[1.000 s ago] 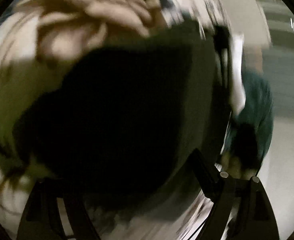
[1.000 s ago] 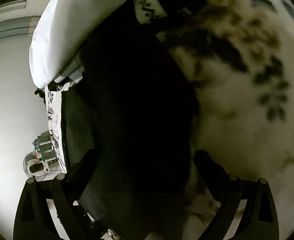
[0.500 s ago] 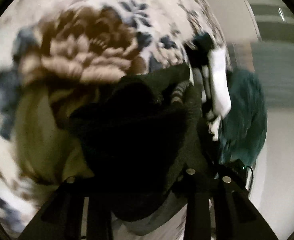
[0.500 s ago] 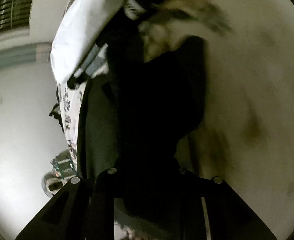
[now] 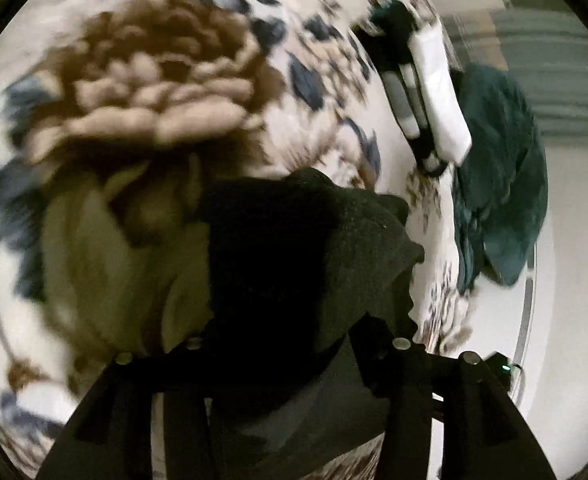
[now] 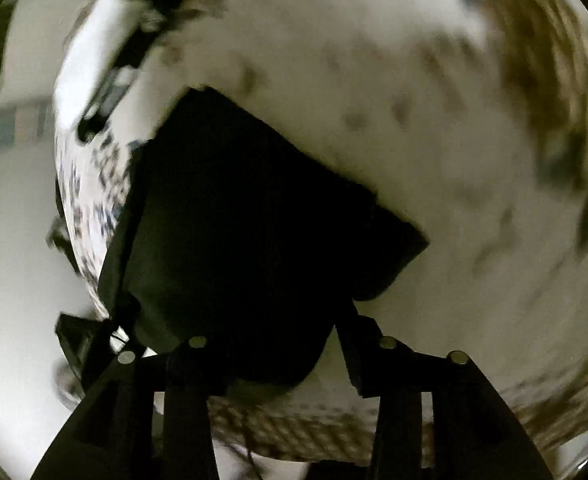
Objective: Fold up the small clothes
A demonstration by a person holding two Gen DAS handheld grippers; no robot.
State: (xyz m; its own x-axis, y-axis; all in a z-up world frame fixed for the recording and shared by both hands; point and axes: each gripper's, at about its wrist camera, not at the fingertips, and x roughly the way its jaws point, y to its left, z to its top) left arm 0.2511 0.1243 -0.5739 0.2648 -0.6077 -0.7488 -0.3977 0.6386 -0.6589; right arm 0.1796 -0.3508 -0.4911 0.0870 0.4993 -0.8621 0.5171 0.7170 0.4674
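Note:
A dark, fuzzy small garment (image 5: pixel 294 240) lies bunched between the fingers of my left gripper (image 5: pixel 283 332), just above the flowered bedspread (image 5: pixel 153 80). The jaws are opening, and the cloth still fills the gap and touches both pads. In the right wrist view the same dark garment (image 6: pixel 233 220) spreads as a flat panel from my right gripper (image 6: pixel 271 328). That gripper's jaws are opening too, with the cloth between them. The bedspread (image 6: pixel 374 80) behind is blurred while the cloth stays sharp.
A teal cloth (image 5: pixel 498 168) hangs over the bed's far right edge. Beside it sits a stack of striped and white folded items (image 5: pixel 434 88). Pale floor (image 5: pixel 566 320) lies past that edge, and also at the left of the right wrist view, pale floor (image 6: pixel 13 260).
Both grippers' wide jaws narrowed onto the dark garment, then widened a little. The right gripper swept across the bedspread with the cloth. The left rolled and rose slightly.

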